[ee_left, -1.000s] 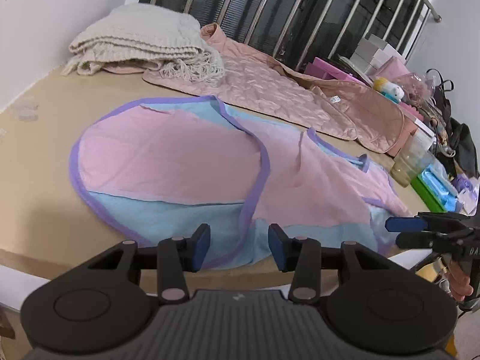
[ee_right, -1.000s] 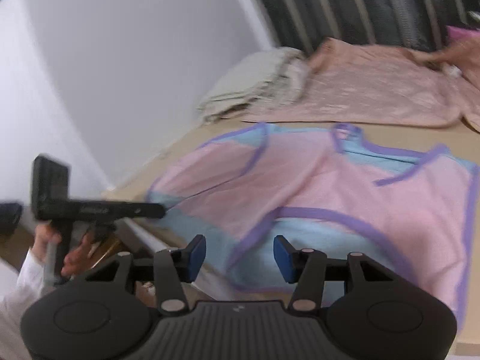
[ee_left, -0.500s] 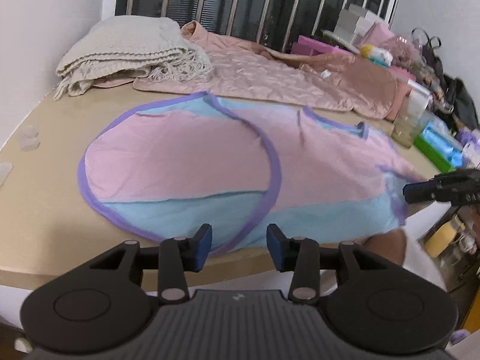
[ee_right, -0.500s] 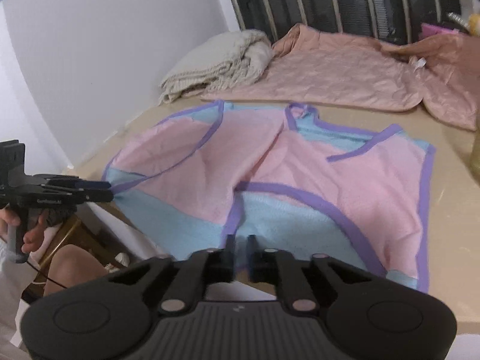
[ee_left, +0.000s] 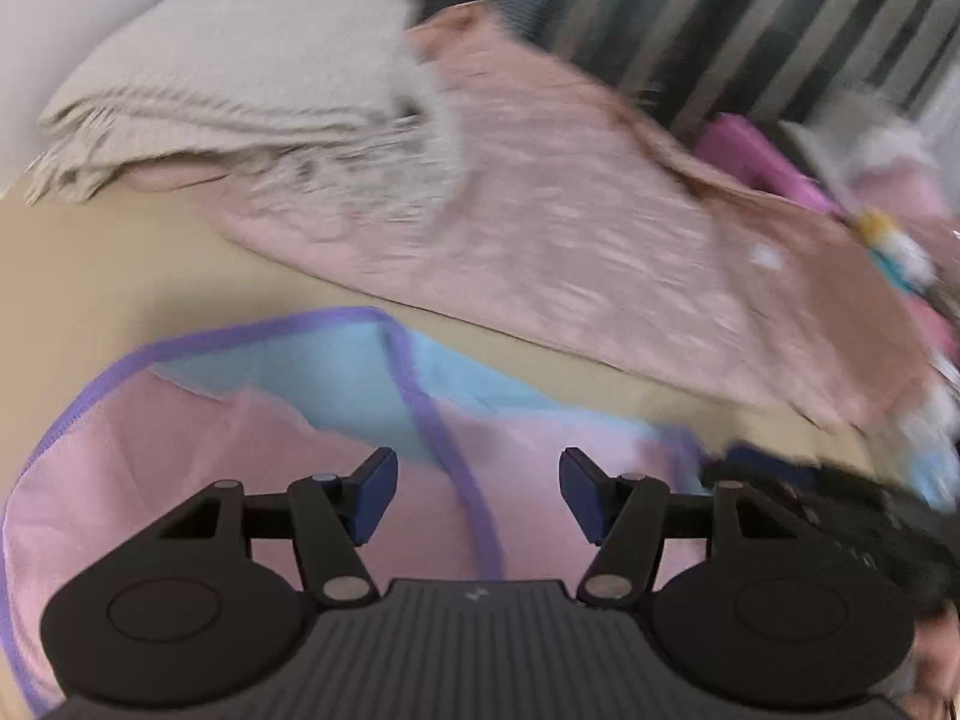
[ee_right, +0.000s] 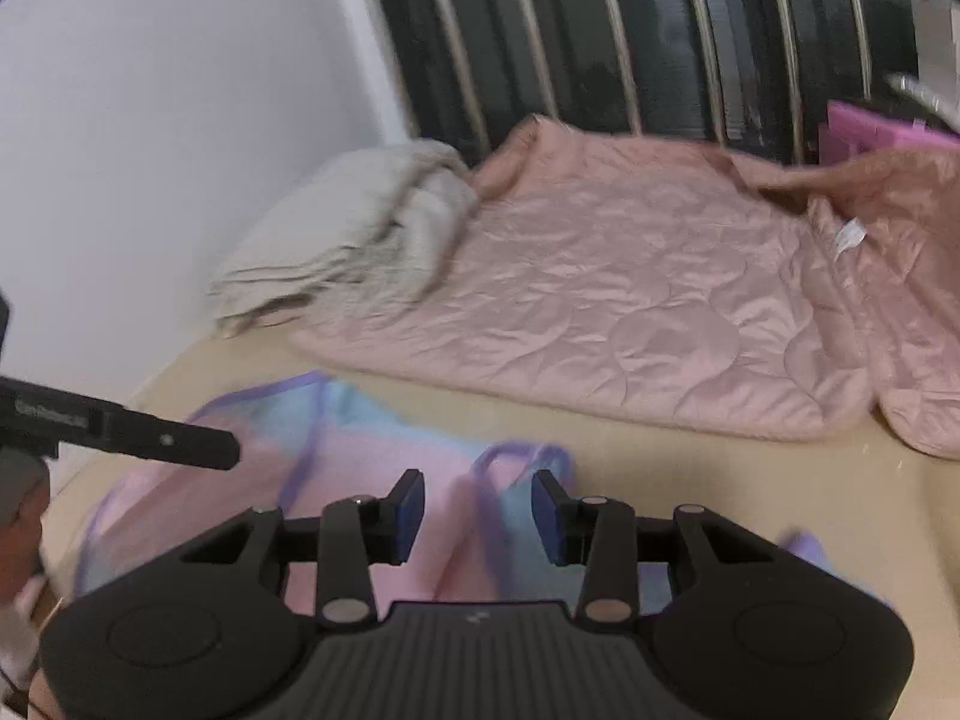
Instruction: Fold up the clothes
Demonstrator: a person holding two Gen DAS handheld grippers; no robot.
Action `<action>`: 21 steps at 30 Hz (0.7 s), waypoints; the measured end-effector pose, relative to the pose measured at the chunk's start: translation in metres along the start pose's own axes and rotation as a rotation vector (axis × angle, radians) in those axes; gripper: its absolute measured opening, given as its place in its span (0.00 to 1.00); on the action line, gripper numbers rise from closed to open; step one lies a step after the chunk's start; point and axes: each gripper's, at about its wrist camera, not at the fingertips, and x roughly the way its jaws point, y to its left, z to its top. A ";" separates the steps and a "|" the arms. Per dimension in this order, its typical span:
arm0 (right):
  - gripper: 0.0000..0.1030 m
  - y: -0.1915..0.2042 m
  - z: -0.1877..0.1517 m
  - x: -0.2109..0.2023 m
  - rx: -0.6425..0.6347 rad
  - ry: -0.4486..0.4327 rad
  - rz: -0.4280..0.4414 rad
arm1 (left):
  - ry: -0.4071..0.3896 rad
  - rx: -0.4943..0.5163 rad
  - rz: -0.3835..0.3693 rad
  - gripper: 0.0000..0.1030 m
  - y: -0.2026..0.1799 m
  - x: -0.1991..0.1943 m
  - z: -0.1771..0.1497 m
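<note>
A pink and light-blue garment (ee_left: 210, 480) with purple trim lies flat on the tan table (ee_left: 120, 264). My left gripper (ee_left: 478, 492) hovers over its far part, above a purple seam. Its jaws are opening, with nothing pressed between the pads. In the right wrist view my right gripper (ee_right: 478, 516) hangs over the garment (ee_right: 360, 480) near a purple neck loop. Its jaws are opening too, and no cloth is pinched. The left gripper (ee_right: 150, 432) shows there as a dark bar at the left. In the left wrist view the right gripper (ee_left: 810, 498) is a dark blur at the right.
A folded beige knitted blanket (ee_left: 240, 78) and a spread pink quilted jacket (ee_right: 630, 300) lie behind the garment. Dark railing bars (ee_right: 600, 30) close the back, with a white wall on the left. A magenta box (ee_right: 870, 126) stands at the far right.
Both grippers have moved forward over the garment towards its far edge. The left jaws stand wider than before. The right jaws, nearly shut half a second ago, have reopened.
</note>
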 end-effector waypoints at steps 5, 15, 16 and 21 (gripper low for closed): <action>0.33 -0.012 0.003 0.037 0.064 0.081 0.040 | 0.013 -0.147 -0.022 0.48 0.021 0.030 0.013; 0.02 -0.020 0.006 -0.012 0.085 -0.094 0.131 | -0.023 -0.233 -0.133 0.00 0.030 0.039 0.015; 0.02 -0.023 0.006 -0.013 0.085 -0.093 0.110 | -0.038 -0.238 -0.126 0.00 0.031 0.038 0.015; 0.05 -0.035 -0.003 -0.010 0.069 0.000 0.002 | -0.044 -0.251 -0.080 0.02 0.039 0.034 0.013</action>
